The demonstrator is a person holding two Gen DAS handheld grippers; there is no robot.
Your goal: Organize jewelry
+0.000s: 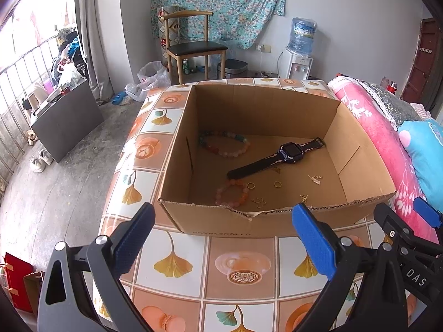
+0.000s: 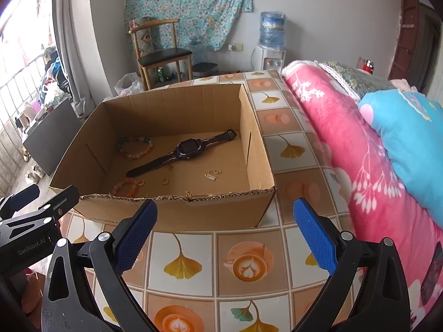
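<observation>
Left wrist: left gripper (image 1: 223, 239) fingers apart, empty, over desk (image 1: 177, 265) short of cardboard box (image 1: 265, 110). Watch (image 1: 279, 156) lies mid-box: light, floppy strap, pinch the rigid case

Right wrist: right gripper (image 2: 225, 236) fingers apart, empty. Rings (image 2: 165, 181) at 6 o'clock of watch: tiny, slippery; bead bracelet (image 2: 126, 187) compliant, take across beads

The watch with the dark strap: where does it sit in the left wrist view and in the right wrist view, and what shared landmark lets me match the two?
Left wrist view: the watch lies diagonally on the floor of the cardboard box, right of centre.
Right wrist view: the watch lies diagonally on the box floor, left of centre.
Shared landmark: the multicoloured bead bracelet, just left of the watch in both.
</observation>
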